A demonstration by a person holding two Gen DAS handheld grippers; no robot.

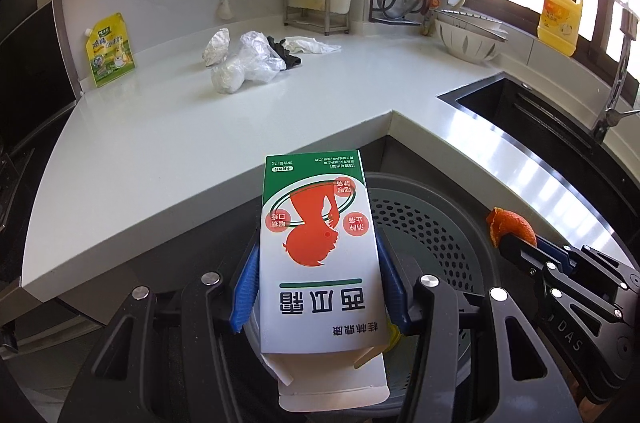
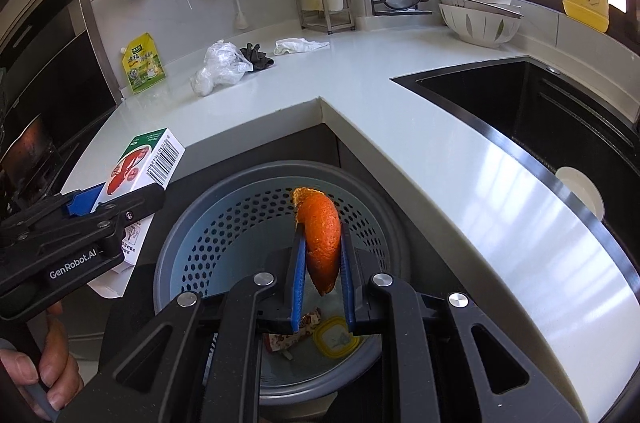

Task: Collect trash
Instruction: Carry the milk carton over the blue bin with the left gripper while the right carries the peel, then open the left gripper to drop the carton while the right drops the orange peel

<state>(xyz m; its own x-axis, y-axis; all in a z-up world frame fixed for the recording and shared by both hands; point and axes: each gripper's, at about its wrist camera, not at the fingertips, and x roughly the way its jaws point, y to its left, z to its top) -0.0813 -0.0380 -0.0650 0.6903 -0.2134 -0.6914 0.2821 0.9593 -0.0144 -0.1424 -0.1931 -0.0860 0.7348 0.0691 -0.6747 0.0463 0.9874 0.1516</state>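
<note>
Both tools loaded, hovering at the perforated trash bin (image 2: 224, 223) tucked in the desk (image 2: 360, 95) corner. Left tool (image 1: 318, 287) clamped half-wide on a medicine box (image 1: 318, 255), long axis pointing forward. Right tool (image 2: 322, 263) pinched nearly closed on orange peel (image 2: 320, 239), directly above the bin opening, so likely first to drop. More crumpled plastic bags (image 1: 244, 63) waiting far back.

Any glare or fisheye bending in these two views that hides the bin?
Left wrist: window light streaks the counter edge; the held box hides much of the bin. Right wrist: same glare band, counter lines bow, bin sharp and evenly lit.
</note>
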